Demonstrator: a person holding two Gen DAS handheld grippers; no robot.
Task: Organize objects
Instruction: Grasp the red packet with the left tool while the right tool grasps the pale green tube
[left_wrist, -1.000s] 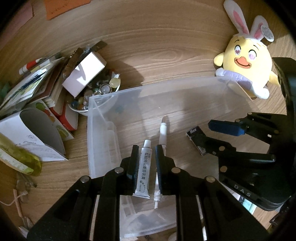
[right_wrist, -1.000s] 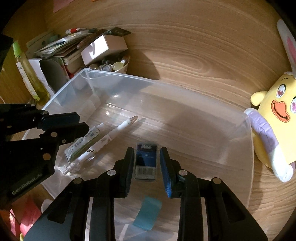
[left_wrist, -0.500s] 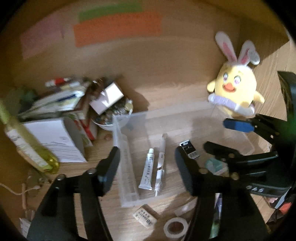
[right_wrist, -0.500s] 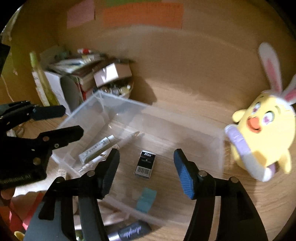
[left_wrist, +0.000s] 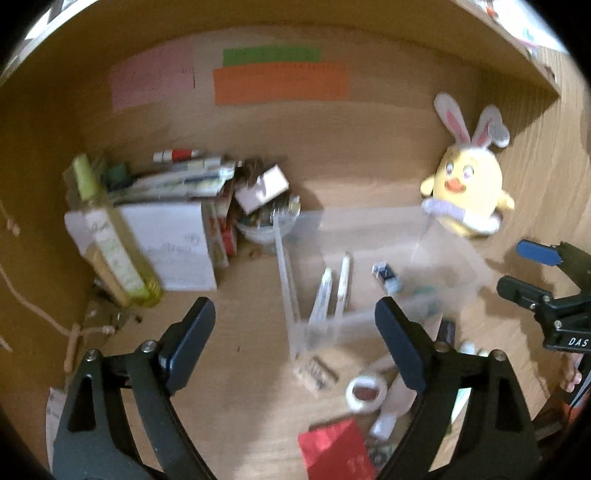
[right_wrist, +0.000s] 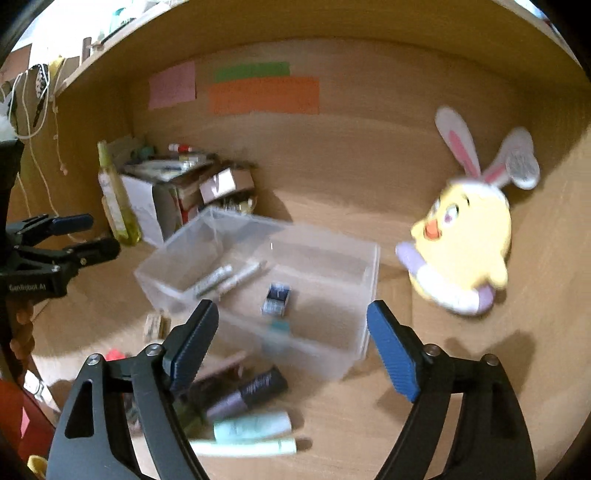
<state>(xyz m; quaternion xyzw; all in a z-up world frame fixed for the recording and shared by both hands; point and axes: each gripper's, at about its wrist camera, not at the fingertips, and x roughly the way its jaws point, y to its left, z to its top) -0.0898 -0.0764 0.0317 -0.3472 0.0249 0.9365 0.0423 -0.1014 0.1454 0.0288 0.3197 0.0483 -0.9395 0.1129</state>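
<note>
A clear plastic bin (right_wrist: 365, 258) stands on the wooden desk; it also shows in the left wrist view (left_wrist: 286, 273). Inside lie a white tube (right_wrist: 213, 280), a white pen (right_wrist: 245, 272) and a small dark box (right_wrist: 276, 300). In the left wrist view the tube (left_wrist: 322, 295), pen (left_wrist: 341, 284) and dark box (left_wrist: 384, 274) show too. My left gripper (left_wrist: 295, 343) is open and empty, held back above the desk in front of the bin. My right gripper (right_wrist: 291, 343) is open and empty, also in front of the bin.
A yellow plush chick with rabbit ears (right_wrist: 465, 240) sits right of the bin. Books, boxes and a yellow-green bottle (left_wrist: 110, 243) crowd the left. Loose items lie in front: a tape roll (left_wrist: 364, 393), a red card (left_wrist: 336, 450), a purple tube (right_wrist: 247, 393), a mint tube (right_wrist: 251, 424).
Both grippers opened, letting go of the tube and the dark box in the bin, and pulled back and up. The bin now looks smaller and farther away.
</note>
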